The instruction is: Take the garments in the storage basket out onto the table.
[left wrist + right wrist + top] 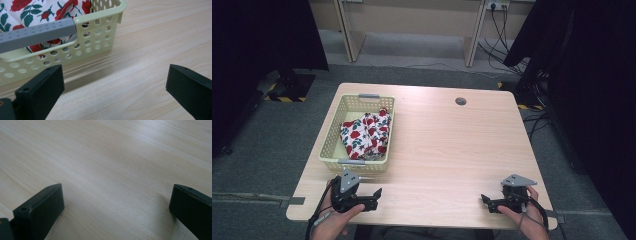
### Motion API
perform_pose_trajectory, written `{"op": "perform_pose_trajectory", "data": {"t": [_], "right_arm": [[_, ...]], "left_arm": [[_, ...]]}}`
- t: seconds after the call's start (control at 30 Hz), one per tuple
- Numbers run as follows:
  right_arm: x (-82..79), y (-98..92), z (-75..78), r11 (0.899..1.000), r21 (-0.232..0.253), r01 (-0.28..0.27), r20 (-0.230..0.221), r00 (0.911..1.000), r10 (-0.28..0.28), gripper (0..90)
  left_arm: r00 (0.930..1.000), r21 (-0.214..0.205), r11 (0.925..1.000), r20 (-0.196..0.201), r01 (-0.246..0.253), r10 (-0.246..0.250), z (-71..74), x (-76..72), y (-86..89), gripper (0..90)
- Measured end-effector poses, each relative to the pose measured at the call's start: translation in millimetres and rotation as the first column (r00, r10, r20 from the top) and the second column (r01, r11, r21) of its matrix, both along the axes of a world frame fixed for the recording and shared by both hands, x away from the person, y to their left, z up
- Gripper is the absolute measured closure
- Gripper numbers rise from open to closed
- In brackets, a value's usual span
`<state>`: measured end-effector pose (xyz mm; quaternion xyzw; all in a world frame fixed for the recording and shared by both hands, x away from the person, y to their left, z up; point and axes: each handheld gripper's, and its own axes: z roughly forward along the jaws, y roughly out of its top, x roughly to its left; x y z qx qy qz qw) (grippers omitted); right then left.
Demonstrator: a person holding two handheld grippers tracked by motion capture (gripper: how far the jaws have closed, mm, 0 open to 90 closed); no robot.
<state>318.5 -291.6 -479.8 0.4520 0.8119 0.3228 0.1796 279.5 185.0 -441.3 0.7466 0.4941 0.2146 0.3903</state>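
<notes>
While the left hand-held gripper gapes, the basket sits just beyond.

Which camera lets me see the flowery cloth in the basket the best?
The high view: the whole flowery cloth lies bunched in the yellow basket. The left gripper view catches just a part of it behind the basket's holed wall. The right gripper view looks at bare table.

Each black tool carries a grey three-cornered plate.
</notes>
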Motion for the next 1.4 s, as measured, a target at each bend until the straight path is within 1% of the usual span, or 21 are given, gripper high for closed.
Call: {"op": "perform_pose_trajectory", "data": {"t": [0.07, 0.13, 0.23, 0.33, 0.4, 0.5, 0.57, 0.83, 1.0, 1.1, 1.2, 1.4], "right_arm": [[0.0, 0.0, 0.0, 1.0, 0.0, 0.0, 0.0, 1.0, 0.0, 0.1], [0.1, 0.0, 0.0, 1.0, 0.0, -0.002, 0.0, 1.0, 0.002, 0.1], [0.3, 0.0, -0.1, 1.0, 0.001, -0.004, 0.001, 1.0, 0.004, 0.1], [0.3, -0.1, 0.0, 1.0, 0.0, -0.005, 0.0, 1.0, 0.005, 0.1], [0.3, 0.0, -0.1, 1.0, 0.0, -0.005, 0.001, 1.0, 0.005, 0.1], [0.3, 0.0, -0.1, 1.0, 0.001, -0.005, 0.001, 1.0, 0.005, 0.2], [0.3, 0.0, -0.1, 1.0, 0.0, -0.005, 0.001, 1.0, 0.005, 0.1], [0.3, -0.1, -0.1, 1.0, 0.0, -0.006, 0.001, 1.0, 0.006, 0.1], [0.3, -0.1, 0.0, 1.0, 0.0, -0.006, 0.001, 1.0, 0.006, 0.1], [0.4, -0.1, -0.1, 1.0, 0.0, -0.006, 0.001, 1.0, 0.006, 0.1], [0.6, 0.0, -0.2, 1.0, 0.001, -0.009, 0.001, 1.0, 0.009, 0.1], [0.7, 0.1, -0.2, 1.0, 0.002, -0.011, 0.001, 0.9999, 0.011, 0.1]], "left_arm": [[1.0, -0.002, 1.0, 0.001, 0.008, -0.008, 2.3, -0.1, -0.4, 1.2], [0.9998, -0.021, 0.9996, -0.004, 0.018, -0.018, 4.3, 0.1, -0.7, 1.3], [0.9998, -0.018, 0.9996, -0.002, 0.021, -0.021, 7.6, -0.4, -1.8, 1.7], [0.9996, -0.025, 0.9993, -0.003, 0.027, -0.027, 10.9, -0.9, -2.2, 1.5], [0.9996, -0.017, 0.9995, -0.002, 0.027, -0.027, 12.9, -0.2, -2.2, 1.3], [0.9994, -0.012, 0.9995, -0.015, 0.03, -0.03, 14.7, 1.4, -3.2, 1.5], [0.9993, -0.005, 0.9994, -0.013, 0.035, -0.035, 16.1, 2.5, -3.5, 1.6], [0.9997, -0.008, 0.9997, 0.012, 0.023, -0.023, 23.7, 7.4, -2.0, 1.6], [0.9997, -0.01, 0.9998, 0.02, 0.018, -0.018, 26.8, 12.7, -1.7, 1.5], [0.9996, -0.017, 0.9997, 0.022, 0.017, -0.016, 28.7, 15.4, -2.6, 1.5], [0.9994, -0.037, 0.9991, 0.025, 0.023, -0.022, 31.8, 17.4, -3.7, 1.4], [0.9992, -0.022, 0.9996, 0.037, 0.017, -0.016, 38.7, 23.0, -4.2, 1.3]]}}
